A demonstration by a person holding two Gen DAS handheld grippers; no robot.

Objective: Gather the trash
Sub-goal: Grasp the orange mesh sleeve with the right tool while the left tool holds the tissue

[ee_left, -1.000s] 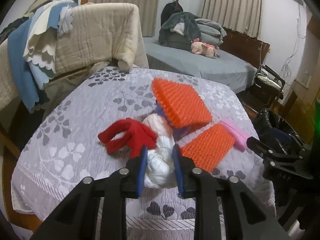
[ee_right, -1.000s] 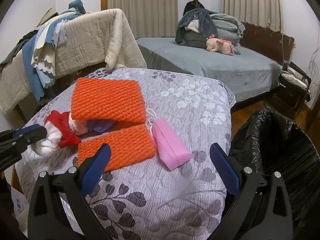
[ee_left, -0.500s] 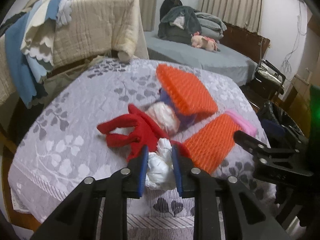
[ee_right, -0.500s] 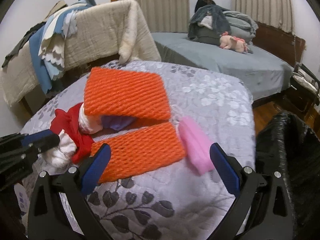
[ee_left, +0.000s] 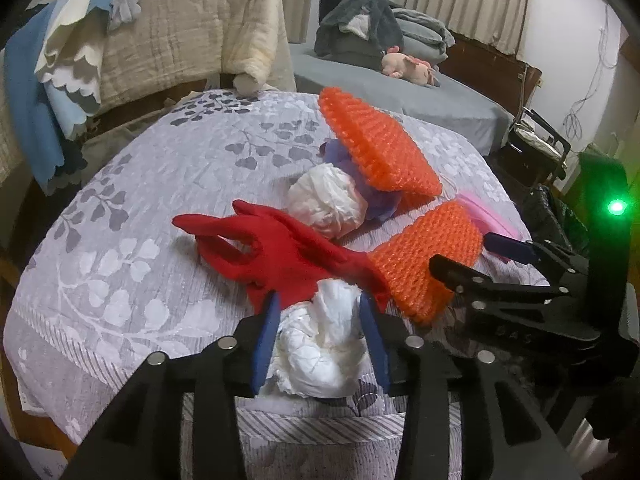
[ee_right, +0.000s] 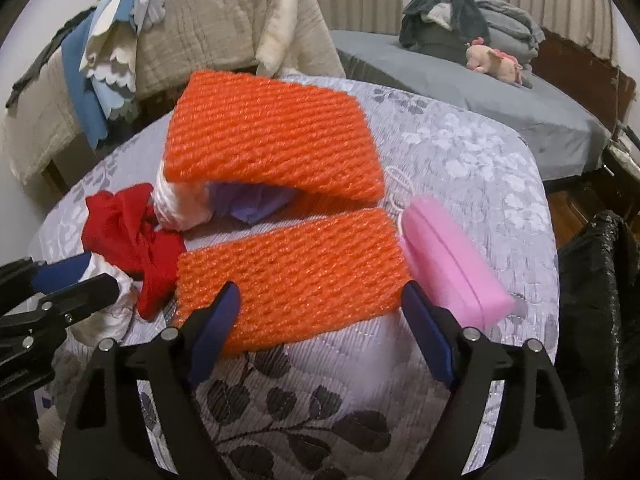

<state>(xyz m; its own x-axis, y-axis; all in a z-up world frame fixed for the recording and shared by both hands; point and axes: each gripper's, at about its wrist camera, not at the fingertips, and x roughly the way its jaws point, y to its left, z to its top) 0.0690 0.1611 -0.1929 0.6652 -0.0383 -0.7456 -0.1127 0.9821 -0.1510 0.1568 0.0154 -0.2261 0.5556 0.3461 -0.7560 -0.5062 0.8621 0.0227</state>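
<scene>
Quilt: a beige quilt point(ee_left: 192, 28) hangs over a rail beyond the surface's far edge.
Blue cloth: a blue cloth point(ee_left: 24, 92) hangs beside it.
Bed: a grey bed point(ee_right: 480, 92) carries a pink plush toy point(ee_right: 496, 60) and folded blankets point(ee_right: 508, 20).

2 wrist fisheyes look steeply down, close over the table point(ee_left: 120, 264); both share the orange foam pad point(ee_left: 424, 256) point(ee_right: 292, 280)

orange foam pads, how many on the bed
2. The larger orange pad lies tilted, propped over a white wad and purple scrap. The smaller orange pad lies flat nearer the cameras, beside the pink pouch. More could hide underneath.
</scene>
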